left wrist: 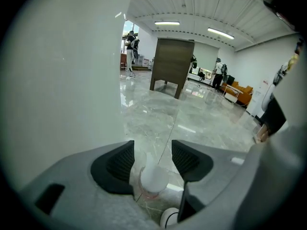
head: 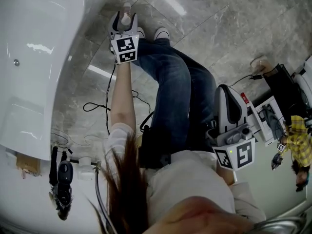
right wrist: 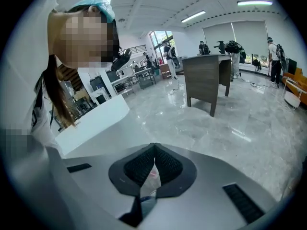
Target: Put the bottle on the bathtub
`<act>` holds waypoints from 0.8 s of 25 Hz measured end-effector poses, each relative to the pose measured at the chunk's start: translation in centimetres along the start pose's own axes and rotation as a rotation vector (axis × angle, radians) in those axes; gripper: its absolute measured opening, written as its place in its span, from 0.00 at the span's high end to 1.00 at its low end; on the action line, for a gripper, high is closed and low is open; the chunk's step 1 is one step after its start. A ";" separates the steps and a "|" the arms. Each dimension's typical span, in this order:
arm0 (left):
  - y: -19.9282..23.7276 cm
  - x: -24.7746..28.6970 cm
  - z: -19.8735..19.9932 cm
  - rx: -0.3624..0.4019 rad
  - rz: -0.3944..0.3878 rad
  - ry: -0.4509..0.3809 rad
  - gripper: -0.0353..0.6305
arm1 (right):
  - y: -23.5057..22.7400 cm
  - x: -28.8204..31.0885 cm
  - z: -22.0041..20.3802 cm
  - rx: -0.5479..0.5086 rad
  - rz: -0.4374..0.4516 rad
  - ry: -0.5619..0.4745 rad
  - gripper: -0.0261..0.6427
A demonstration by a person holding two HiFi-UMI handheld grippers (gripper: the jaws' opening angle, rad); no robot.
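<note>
Marble floor (head: 229, 28) by the bathtub (head: 39, 48): the bottle (left wrist: 153, 178) stands low between my left hand-held gripper's (head: 126, 17) parted jaws. Likely grasping: close, then lift to the rim. My right hand-held gripper (right wrist: 153, 150) is closed and empty.

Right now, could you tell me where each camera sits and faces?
Head view: atop the head, looking down; hair, blue jeans, left gripper, right gripper.
Left gripper view: low beside glossy white bathtub, facing along grey marble floor; jaws flank white-capped bottle.
Right gripper view: faces the room; shut jaws, hair.
Head and left gripper views share bathtub, bottle.
</note>
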State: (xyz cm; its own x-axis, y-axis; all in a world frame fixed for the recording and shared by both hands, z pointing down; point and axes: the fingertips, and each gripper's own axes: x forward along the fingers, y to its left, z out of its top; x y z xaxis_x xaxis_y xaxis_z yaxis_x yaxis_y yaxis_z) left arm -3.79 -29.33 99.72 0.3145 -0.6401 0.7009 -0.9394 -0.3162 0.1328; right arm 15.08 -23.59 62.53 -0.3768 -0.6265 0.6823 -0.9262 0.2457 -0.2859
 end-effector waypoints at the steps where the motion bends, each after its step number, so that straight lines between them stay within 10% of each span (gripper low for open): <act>1: -0.2 -0.7 1.1 -0.002 -0.002 -0.011 0.57 | 0.3 -0.4 0.4 0.007 0.005 0.005 0.94; 20: -5.6 -16.1 25.9 0.077 -0.071 -0.297 0.92 | 6.0 -8.6 9.0 0.108 0.092 -0.065 0.94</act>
State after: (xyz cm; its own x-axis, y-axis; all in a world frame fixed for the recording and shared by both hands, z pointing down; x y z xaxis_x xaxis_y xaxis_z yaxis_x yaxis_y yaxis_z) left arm -0.03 -35.38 69.53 0.4162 -0.7871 0.4553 -0.9039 -0.4127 0.1129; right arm 12.89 -23.40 48.83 -0.4556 -0.6524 0.6056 -0.8797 0.2261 -0.4183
